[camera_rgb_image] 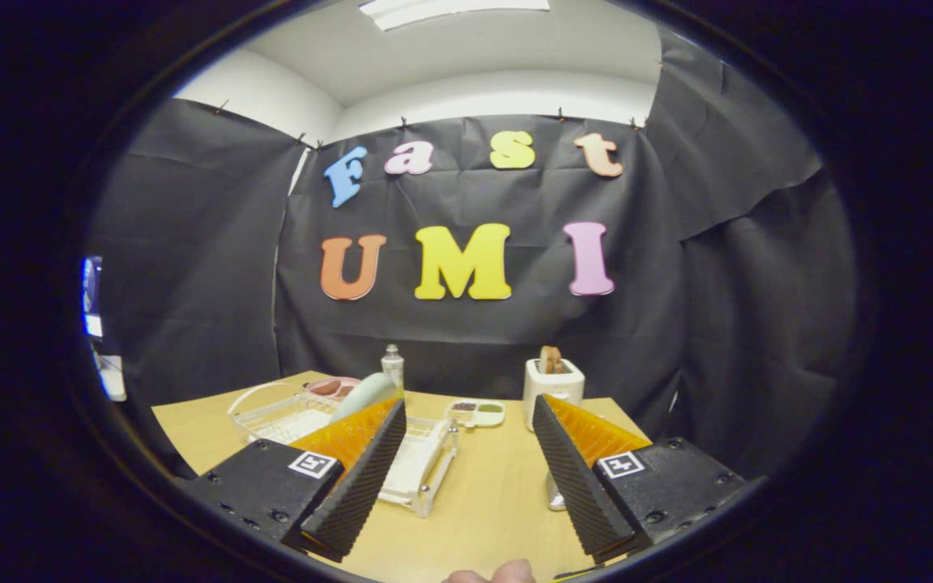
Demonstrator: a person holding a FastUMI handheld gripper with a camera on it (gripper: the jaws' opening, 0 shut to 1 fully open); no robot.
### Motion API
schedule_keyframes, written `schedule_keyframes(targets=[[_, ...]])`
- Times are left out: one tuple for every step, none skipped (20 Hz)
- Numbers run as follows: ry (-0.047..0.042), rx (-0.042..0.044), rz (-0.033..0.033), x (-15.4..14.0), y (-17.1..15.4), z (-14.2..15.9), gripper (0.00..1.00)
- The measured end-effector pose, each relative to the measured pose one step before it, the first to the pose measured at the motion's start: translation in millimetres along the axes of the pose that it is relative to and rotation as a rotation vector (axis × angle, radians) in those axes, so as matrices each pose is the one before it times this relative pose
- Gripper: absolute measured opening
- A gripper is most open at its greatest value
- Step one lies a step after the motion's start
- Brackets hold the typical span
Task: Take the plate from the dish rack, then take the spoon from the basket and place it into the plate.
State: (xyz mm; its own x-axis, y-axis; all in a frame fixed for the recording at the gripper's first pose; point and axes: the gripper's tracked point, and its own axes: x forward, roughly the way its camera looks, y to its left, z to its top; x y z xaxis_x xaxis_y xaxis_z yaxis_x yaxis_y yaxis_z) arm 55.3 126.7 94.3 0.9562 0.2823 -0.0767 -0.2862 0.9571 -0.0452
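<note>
Plate (pixel 363 394) standing on edge in the dish rack (pixel 426 461), seen past the tongs (pixel 466 409), whose fingers stand wide apart and hold nothing.

In order of size: the wooden table (pixel 483 502) carries all the items. The clear dish rack, with a white wire handle at its far end, sits on the table ahead of and partly behind the left finger (pixel 365 461). The pale green plate leans in the rack just beyond that finger's tip, with a pink dish (pixel 333 386) behind it. A white toaster (pixel 553 387) holding a slice of bread stands beyond the right finger (pixel 572 470). A small bottle (pixel 392 366) stands behind the rack. A small compartment tray (pixel 476 413) lies between the rack and the toaster. A person's fingertips (pixel 491 575) show at the near table edge.
</note>
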Motion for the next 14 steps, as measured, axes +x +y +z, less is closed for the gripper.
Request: schedule_keyframes(targets=[[0.01124,-0.01393,0.01049,10.0,7.0,8.87,1.0],[0.01057,-0.01109,0.01328,9.94,6.75,9.05,1.0],[0.01776,-0.00345,0.01813,10.28,10.35,6.08,1.0],[0.02401,0.00361,0.02608,9.9,10.58,5.17,1.0],[0.02825,0.01206,0.025,10.45,10.82,3.43,1.0],[0.03758,0.00944,0.02802,11.01,9.67,4.27,1.0],[0.05066,0.00563,0.02322,12.47,9.49,-0.86,1.0],[0.03525,0.00541,0.01761,10.66,5.81,4.06,1.0],[0.04292,0.00927,0.01481,11.14,7.0,1.68,1.0],[0.04373,0.01258,0.01062,11.43,4.74,-1.0,1.0],[0.04186,0.004,0.00193,12.94,4.74,-2.68,1.0],[0.03123,-0.00743,-0.00554,10.52,1.92,1.01,1.0],[0.03018,-0.00736,-0.00839,10.61,-0.72,-0.59,1.0],[0.02655,0.00757,-0.00392,9.44,-0.19,-0.25,1.0]])
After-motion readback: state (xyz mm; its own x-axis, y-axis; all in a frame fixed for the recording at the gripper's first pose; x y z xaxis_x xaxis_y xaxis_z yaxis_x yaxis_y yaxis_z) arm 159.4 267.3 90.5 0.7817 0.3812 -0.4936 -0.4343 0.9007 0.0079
